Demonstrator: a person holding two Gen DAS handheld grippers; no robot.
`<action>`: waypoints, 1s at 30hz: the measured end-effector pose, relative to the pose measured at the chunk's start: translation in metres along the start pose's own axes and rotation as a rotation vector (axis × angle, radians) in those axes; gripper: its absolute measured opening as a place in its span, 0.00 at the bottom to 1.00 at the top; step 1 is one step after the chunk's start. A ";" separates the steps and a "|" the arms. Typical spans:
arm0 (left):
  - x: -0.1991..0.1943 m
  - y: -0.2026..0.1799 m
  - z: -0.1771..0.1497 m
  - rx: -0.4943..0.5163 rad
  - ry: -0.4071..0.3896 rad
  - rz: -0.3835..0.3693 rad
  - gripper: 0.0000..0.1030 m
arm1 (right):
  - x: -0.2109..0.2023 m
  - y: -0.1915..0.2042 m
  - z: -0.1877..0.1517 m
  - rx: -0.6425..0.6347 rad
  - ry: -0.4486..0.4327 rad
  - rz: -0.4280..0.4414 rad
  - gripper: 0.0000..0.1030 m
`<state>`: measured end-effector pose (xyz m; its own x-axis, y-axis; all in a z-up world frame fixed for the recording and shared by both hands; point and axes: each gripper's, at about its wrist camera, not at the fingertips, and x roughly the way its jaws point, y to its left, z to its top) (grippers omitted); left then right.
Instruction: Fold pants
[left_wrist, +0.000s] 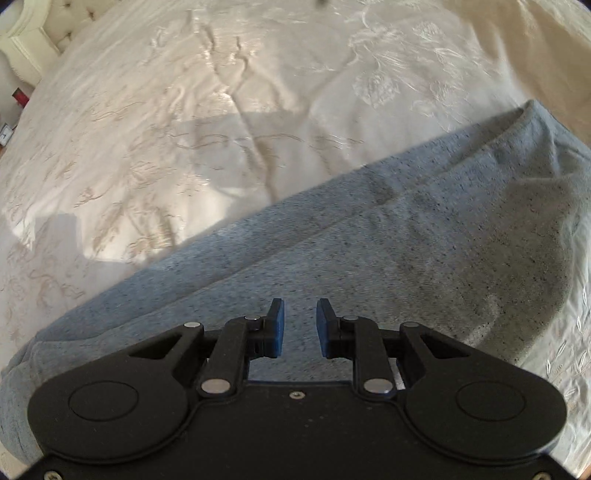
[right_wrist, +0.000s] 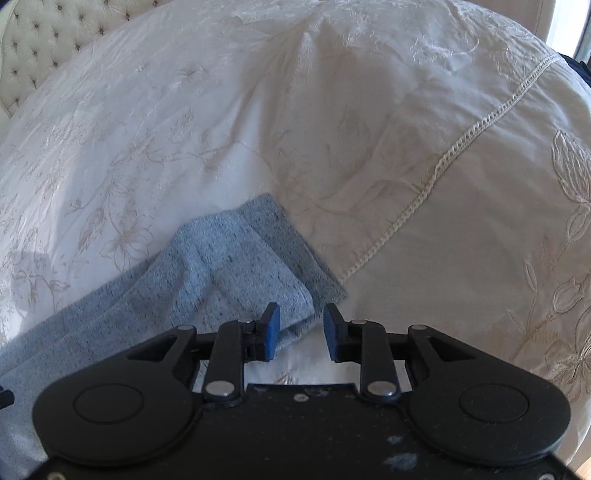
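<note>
Grey-blue speckled pants (left_wrist: 369, 240) lie flat on a white embroidered bedspread (left_wrist: 184, 129), running from lower left to upper right in the left wrist view. My left gripper (left_wrist: 300, 326) is open and hovers over the middle of the pants, holding nothing. In the right wrist view the leg ends of the pants (right_wrist: 236, 266) lie one on the other, their cuffs pointing to the right. My right gripper (right_wrist: 301, 330) is open just above the near cuff corner, with the fabric edge between its blue pads (right_wrist: 272, 334), not gripped.
The bedspread (right_wrist: 406, 129) has a stitched lace seam (right_wrist: 443, 166) running diagonally to the right of the cuffs. A tufted cream headboard (right_wrist: 44, 40) stands at the far left. The bed edge drops off at the right.
</note>
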<state>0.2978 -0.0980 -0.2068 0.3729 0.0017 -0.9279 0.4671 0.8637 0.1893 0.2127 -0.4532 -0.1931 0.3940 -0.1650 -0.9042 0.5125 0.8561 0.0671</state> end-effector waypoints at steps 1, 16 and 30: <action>0.008 -0.003 0.002 -0.001 0.012 0.013 0.30 | 0.003 0.001 -0.002 -0.007 0.011 0.011 0.27; 0.064 0.005 0.019 -0.090 0.166 0.214 0.28 | 0.012 0.026 0.037 -0.096 -0.041 0.194 0.27; 0.064 0.002 0.022 -0.112 0.174 0.211 0.17 | 0.023 -0.013 0.017 -0.146 -0.031 0.207 0.29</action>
<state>0.3398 -0.1075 -0.2588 0.3048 0.2647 -0.9149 0.2988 0.8855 0.3558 0.2279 -0.4761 -0.2075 0.5031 0.0080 -0.8642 0.3042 0.9343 0.1857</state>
